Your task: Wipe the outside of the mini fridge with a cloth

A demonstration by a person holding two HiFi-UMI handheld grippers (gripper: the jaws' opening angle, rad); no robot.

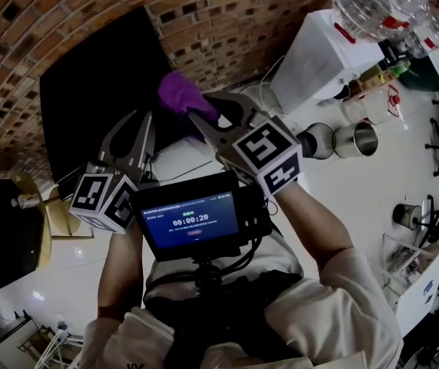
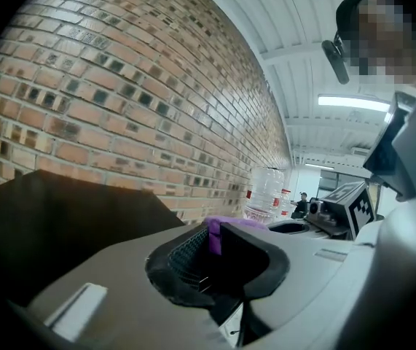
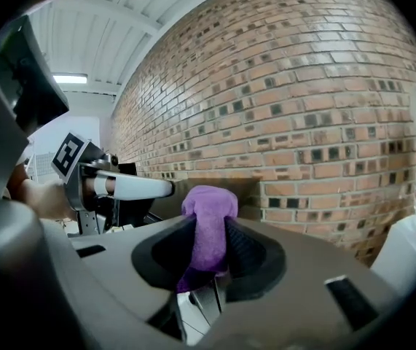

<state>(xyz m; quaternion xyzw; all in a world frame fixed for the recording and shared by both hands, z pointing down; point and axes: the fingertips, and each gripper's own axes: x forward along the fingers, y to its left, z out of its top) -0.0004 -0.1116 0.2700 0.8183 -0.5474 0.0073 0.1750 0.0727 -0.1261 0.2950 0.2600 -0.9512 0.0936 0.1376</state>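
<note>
Right gripper view | right tool (image 3: 209, 233) grips cloth (image 3: 209, 206), long axis upright | left tool (image 2: 215, 243) ajar, empty

mini fridge (image 1: 96, 106): you see only a dark top and one side. your left gripper (image 1: 141, 118) and right gripper (image 1: 200, 112) cover its near edge, and which face bears the door can't be told.
cloth (image 3: 209, 217): its lower end is sunk between your right gripper's pads. in the left gripper view only a purple sliver shows.
water bottle (image 1: 380, 2): cut off by the top edge.
far person (image 2: 302, 197): too small to make out.
</note>
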